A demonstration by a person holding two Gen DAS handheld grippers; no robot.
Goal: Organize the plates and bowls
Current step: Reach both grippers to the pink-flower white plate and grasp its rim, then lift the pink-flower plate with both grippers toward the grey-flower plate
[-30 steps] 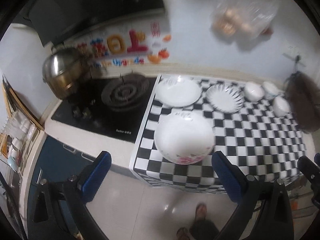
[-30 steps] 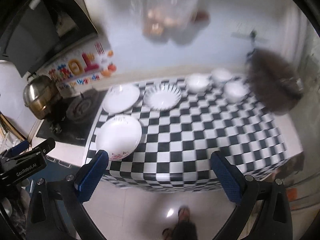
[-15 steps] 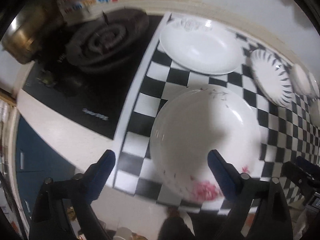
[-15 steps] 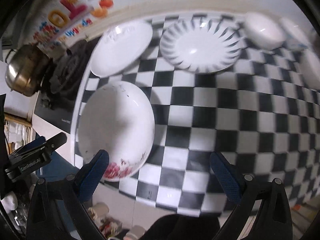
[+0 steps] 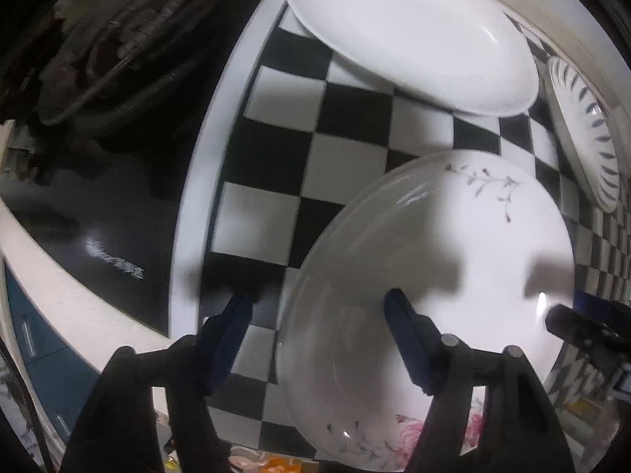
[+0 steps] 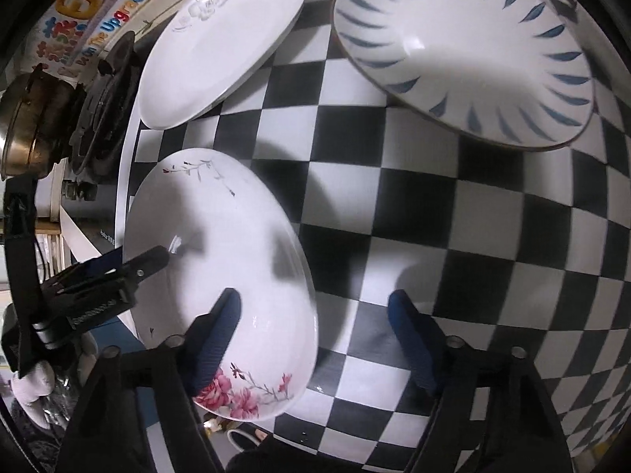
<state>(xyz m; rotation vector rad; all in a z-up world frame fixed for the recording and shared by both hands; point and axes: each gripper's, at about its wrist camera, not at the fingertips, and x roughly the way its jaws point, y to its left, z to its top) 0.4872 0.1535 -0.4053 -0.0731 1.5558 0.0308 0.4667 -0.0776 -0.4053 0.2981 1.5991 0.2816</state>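
**Op:** On the checkered surface, nearest me, sits the flowered plate, pink blossoms on its near rim. I've got both grippers over it.

**Eng:** Left side?

**Op:** Left gripper is spread wide. It straddles the plate's left rim: the left finger is outside the plate, low over the black and white squares, and the right finger is over the plate's inside. I can't tell whether either one touches. Nothing is gripped.

**Eng:** Right side?

**Op:** Right gripper is also spread, with nothing between the fingers but the plate's right rim. The left finger hangs over the plate's inside near the blossoms; the right one is over bare checkered squares. Contact is unclear here too.

**Eng:** Can each camera see the other tool?

**Op:** Yes. From the right wrist, the left gripper's black tip pokes over the plate's far left edge. From the left wrist, a dark piece of the right gripper shows at the plate's right edge.

**Eng:** Other dishes?

**Op:** A white plate with a grey flower print lies behind the flowered one, near the wall. Beside it, to the right, is a blue-striped plate. Both lie flat, apart from each other.

**Eng:** Left of the surface?

**Op:** A black stove with a burner, and a metal pot past it.
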